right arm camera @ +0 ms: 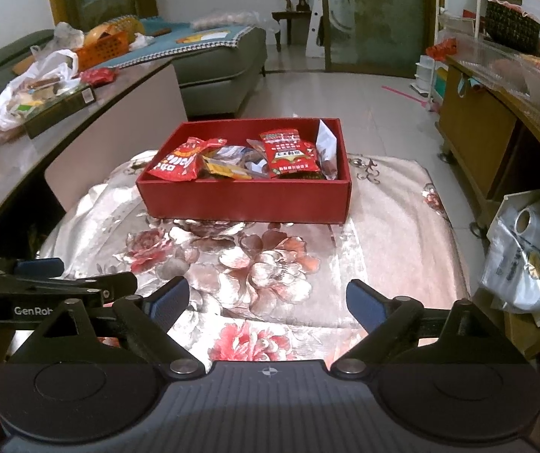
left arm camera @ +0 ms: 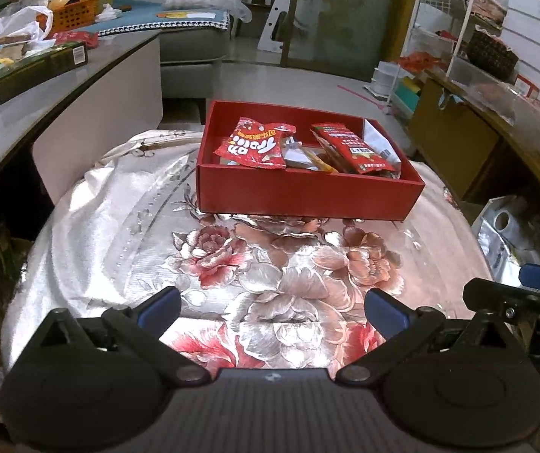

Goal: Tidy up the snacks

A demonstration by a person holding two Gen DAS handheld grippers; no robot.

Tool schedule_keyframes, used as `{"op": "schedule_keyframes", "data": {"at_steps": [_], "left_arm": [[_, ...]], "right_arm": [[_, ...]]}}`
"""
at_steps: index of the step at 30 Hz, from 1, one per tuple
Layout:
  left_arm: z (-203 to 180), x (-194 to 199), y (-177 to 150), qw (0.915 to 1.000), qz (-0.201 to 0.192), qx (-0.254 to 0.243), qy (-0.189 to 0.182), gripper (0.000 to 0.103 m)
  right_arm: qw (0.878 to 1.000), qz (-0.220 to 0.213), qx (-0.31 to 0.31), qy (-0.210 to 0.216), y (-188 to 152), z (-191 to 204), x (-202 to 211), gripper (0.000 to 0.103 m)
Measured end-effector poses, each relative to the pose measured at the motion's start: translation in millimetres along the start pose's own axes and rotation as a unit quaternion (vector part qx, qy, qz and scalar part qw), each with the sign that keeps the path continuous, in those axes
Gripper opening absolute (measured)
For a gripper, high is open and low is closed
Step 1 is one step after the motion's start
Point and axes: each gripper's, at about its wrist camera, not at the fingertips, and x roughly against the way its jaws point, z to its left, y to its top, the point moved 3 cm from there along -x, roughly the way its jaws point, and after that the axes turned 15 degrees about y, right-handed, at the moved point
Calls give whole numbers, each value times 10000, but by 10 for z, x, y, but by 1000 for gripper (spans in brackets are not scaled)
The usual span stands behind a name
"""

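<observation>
Both grippers, left (left arm camera: 272,313) and right (right arm camera: 266,302), hover with jaws spread, empty. Snacks (left arm camera: 255,147) sit in the box (left arm camera: 307,192). Best reach in from above.

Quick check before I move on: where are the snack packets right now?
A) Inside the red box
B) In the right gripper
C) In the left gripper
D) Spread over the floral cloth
A: the snack packets all lie inside the red box, the floral cloth before it is bare, and both the left gripper and the right gripper are open and empty.
</observation>
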Motion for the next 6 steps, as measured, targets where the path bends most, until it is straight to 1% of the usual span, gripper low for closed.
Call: {"op": "schedule_keyframes", "data": {"at_steps": [6], "left_arm": [[-10, 21, 4, 9999, -85, -63, 1, 100]], "right_arm": [[10000, 7, -5, -6, -5, 1, -6, 94]]}}
